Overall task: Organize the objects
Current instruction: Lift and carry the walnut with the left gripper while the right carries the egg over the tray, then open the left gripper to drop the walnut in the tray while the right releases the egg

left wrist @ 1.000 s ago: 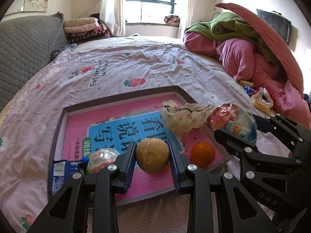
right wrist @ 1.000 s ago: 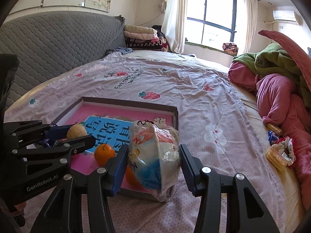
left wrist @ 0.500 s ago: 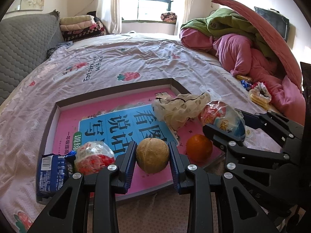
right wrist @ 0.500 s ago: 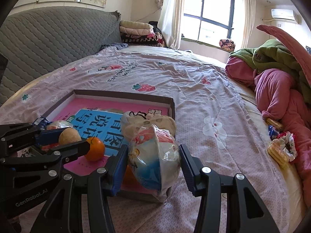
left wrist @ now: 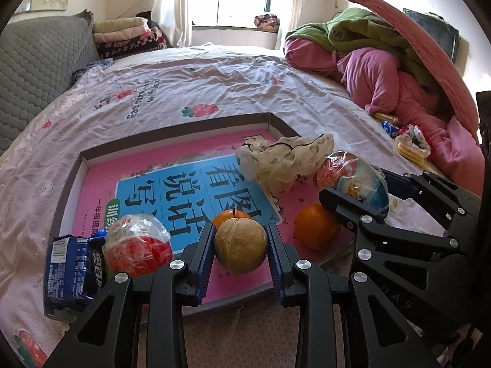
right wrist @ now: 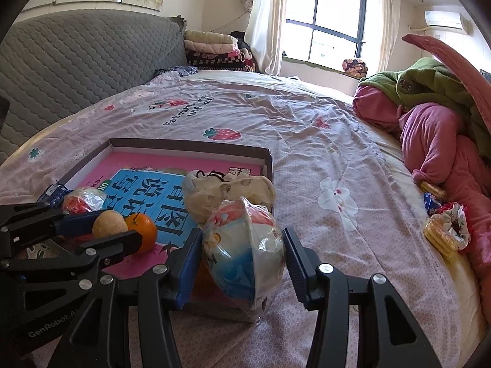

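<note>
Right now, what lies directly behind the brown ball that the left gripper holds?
Behind the brown ball an orange lies on the pink book. Only the orange's top shows; the ball covers the rest.

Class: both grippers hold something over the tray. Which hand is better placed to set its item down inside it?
Left. Its gripper holds the brown ball over the tray floor; the right gripper holds its snack bag at the tray's near corner, partly past the rim.
</note>
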Available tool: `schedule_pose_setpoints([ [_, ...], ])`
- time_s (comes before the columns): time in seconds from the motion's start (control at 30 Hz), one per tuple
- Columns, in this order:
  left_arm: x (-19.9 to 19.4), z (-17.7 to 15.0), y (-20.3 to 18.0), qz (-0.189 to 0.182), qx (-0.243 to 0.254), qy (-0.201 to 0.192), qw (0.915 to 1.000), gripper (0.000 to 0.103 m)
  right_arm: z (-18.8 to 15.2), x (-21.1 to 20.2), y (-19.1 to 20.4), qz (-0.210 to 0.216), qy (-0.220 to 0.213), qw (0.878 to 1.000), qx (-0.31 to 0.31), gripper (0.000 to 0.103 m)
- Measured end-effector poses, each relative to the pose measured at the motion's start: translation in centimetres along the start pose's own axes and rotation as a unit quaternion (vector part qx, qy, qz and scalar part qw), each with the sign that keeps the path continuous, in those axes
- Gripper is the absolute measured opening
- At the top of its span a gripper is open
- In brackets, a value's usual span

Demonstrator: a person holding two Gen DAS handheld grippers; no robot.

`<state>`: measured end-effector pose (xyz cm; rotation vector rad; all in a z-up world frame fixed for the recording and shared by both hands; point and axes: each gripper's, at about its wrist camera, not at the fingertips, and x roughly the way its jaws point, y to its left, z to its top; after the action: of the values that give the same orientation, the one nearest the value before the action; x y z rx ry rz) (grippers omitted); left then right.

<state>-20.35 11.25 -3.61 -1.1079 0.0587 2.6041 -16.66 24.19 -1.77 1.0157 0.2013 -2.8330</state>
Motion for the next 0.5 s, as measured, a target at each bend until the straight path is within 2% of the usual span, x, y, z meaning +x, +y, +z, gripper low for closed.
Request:
schedule_pose_setpoints([
  [0.5,0.86,-0.36,0.25,0.0,-0.004,0.013,0.9999,0.033,-0.43,-0.07,-0.28,0.007,0.016,1.0,0.011,0.052],
])
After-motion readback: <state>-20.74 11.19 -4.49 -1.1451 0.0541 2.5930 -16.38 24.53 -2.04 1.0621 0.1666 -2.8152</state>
